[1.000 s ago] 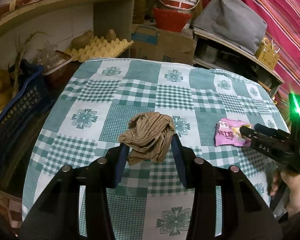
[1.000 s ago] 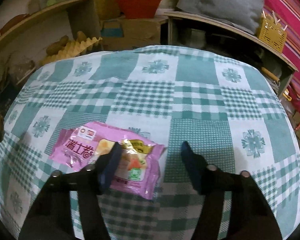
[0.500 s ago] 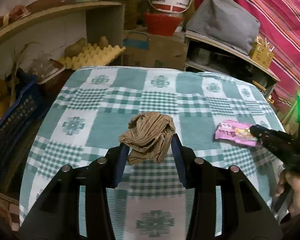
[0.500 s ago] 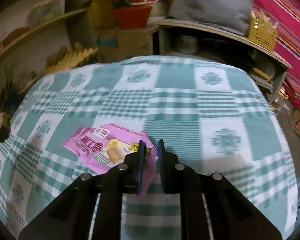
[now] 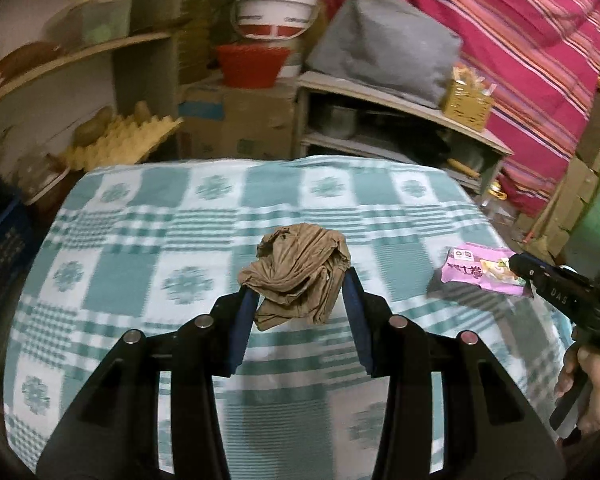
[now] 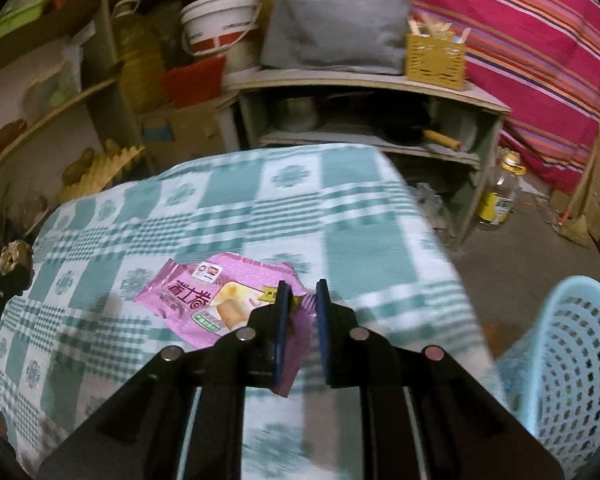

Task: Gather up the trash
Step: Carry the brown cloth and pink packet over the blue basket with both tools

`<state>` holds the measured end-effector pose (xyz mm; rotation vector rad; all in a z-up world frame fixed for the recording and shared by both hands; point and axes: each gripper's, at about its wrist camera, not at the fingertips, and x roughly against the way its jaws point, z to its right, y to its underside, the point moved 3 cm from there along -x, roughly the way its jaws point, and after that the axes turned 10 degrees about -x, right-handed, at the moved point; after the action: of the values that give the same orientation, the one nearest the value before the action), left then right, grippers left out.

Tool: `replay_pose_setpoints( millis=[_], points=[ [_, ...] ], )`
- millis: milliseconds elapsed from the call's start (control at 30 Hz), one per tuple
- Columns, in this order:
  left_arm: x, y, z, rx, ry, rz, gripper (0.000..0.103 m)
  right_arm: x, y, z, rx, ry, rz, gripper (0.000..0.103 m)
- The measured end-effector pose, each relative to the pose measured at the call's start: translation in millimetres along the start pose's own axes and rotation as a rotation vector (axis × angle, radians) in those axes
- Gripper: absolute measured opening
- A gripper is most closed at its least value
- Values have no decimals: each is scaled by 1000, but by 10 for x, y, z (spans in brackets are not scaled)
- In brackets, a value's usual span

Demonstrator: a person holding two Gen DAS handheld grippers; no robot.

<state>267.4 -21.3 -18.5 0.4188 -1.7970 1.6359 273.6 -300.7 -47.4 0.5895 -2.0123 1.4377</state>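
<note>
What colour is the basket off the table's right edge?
Light blue, perforated plastic basket; seen best in the right wrist view.

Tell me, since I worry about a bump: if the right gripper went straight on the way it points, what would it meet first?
Probably nothing near: the right gripper, shut on the pink wrapper, points over the checked tablecloth toward the wooden shelf unit. Depth is unclear.
</note>
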Motion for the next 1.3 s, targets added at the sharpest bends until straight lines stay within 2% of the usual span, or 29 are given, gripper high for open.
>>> replay_pose_setpoints(
  millis=[333, 567, 900, 1067, 1300],
  points=[
    [-64, -162, 928, -86, 101, 30, 42, 622, -85, 904, -95, 79, 95, 14],
    [-135, -229, 1639, -138, 166, 36, 42, 1071, -18, 1700, -154, 184, 153, 14],
    [-234, -200, 2864, -241, 289, 41, 42, 1553, 160, 2733, -237, 340, 201, 14],
    [-260, -155, 3375, -286, 350, 45, 42, 1631, 226, 3019, -276, 370, 203, 14],
    [-278, -35, 3970, -358, 412, 50, 42, 1622, 291, 3196, -282, 399, 189, 14]
  ],
)
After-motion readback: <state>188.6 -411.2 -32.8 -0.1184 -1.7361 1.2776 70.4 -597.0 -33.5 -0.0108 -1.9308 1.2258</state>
